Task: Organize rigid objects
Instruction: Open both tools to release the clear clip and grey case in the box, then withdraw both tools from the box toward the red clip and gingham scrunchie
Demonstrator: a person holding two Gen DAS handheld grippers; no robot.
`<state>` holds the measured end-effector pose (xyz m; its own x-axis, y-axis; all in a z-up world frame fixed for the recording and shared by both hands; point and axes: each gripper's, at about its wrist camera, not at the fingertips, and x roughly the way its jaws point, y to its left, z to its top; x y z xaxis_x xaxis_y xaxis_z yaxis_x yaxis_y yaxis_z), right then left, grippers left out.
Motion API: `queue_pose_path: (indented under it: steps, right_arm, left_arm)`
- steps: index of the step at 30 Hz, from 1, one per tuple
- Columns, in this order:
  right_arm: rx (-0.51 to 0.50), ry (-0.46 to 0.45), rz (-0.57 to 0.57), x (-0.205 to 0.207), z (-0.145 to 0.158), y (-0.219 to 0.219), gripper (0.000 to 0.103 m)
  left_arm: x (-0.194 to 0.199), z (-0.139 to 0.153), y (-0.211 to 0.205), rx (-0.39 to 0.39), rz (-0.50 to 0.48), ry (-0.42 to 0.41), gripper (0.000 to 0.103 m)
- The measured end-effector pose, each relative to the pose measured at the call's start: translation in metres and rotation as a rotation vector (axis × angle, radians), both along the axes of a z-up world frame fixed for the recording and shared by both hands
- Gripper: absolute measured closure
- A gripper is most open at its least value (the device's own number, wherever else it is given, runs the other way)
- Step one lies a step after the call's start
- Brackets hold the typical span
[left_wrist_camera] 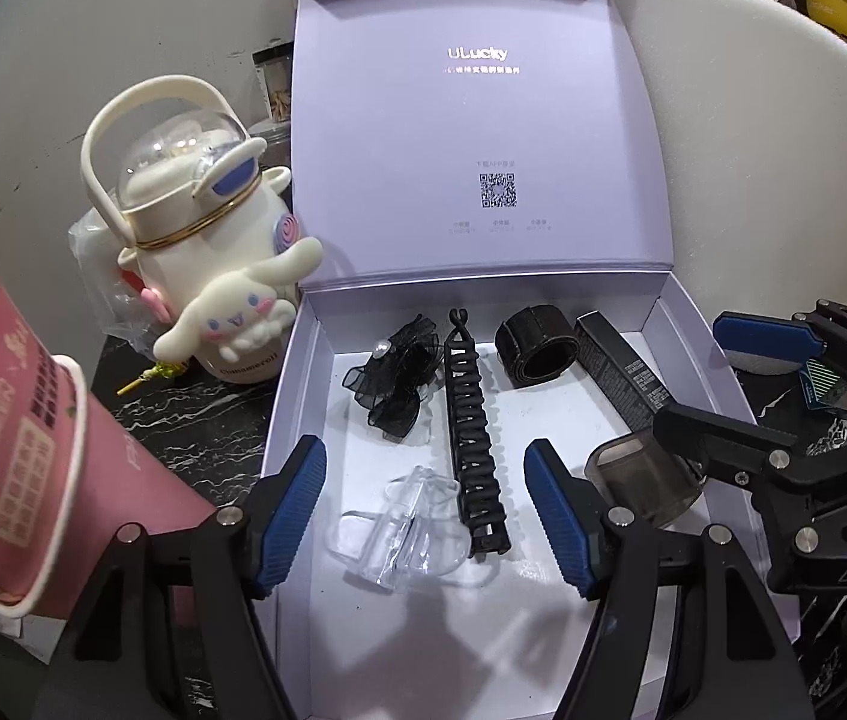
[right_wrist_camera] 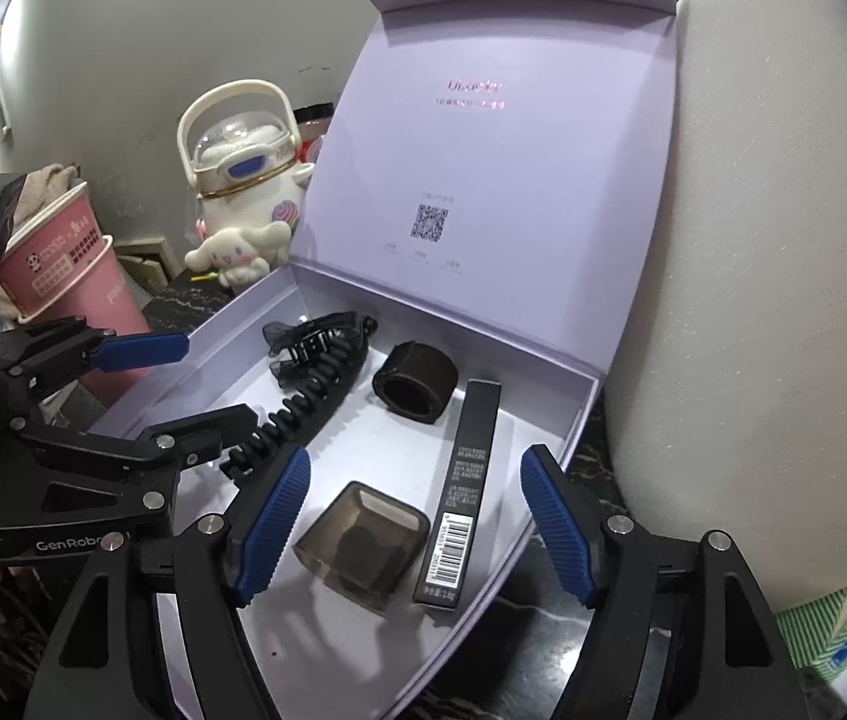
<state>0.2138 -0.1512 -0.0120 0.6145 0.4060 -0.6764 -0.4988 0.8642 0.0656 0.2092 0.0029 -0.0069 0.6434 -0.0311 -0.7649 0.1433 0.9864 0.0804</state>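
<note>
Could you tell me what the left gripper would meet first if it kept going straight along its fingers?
Probably the clear plastic clip lying on the box floor, directly between the open left gripper fingers; the long black comb clip sits beside it. Depth is uncertain.

Left tool hides the clear clip's spot

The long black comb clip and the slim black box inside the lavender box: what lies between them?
The black band ring lies between the comb clip and the slim black box, toward the back; nearer, bare floor. The left wrist view shows it.
</note>
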Motion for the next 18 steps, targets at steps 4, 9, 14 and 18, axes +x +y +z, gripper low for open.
queue_pose_path:
  steps: [4,9,14,18]
  right_arm:
    - [0.004,-0.022,-0.004,-0.006,0.010,-0.002,0.029]
    - [0.006,-0.054,-0.012,-0.017,0.023,-0.005,0.029]
    - [0.006,-0.101,-0.015,-0.032,0.043,-0.006,0.029]
    - [0.008,-0.144,-0.016,-0.049,0.059,-0.007,0.026]
  left_arm:
    - [-0.010,0.008,0.002,-0.008,-0.006,-0.020,0.035]
    - [-0.020,0.029,0.004,-0.015,-0.004,-0.054,0.035]
    - [-0.033,0.050,0.003,-0.014,-0.009,-0.102,0.035]
    - [-0.044,0.066,0.004,-0.015,-0.005,-0.144,0.035]
